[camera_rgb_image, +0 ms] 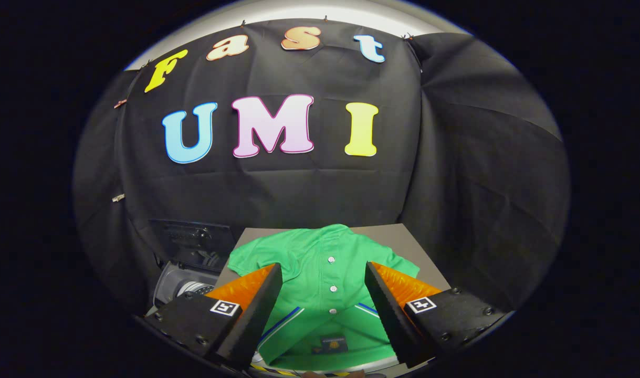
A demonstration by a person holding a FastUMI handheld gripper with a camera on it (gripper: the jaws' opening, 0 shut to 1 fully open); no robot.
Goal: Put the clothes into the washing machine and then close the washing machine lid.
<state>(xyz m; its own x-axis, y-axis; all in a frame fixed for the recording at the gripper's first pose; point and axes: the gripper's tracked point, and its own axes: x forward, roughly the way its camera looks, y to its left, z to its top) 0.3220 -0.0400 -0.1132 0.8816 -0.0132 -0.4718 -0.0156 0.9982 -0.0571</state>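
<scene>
A green buttoned shirt [325, 278] with white buttons and blue-white trim lies spread flat on a grey table [404, 239]. My gripper [324, 273] hovers above it, open, with the shirt's button row showing between the two fingers and nothing held. Left of the table and lower down stands the washing machine [186, 281], its lid up and part of the drum opening visible beside my left finger.
The black cloth wall closes in behind and to the right of the table. The washing machine's dark control panel [193, 239] rises behind its opening. The table's far edge lies just beyond the shirt's hem.
</scene>
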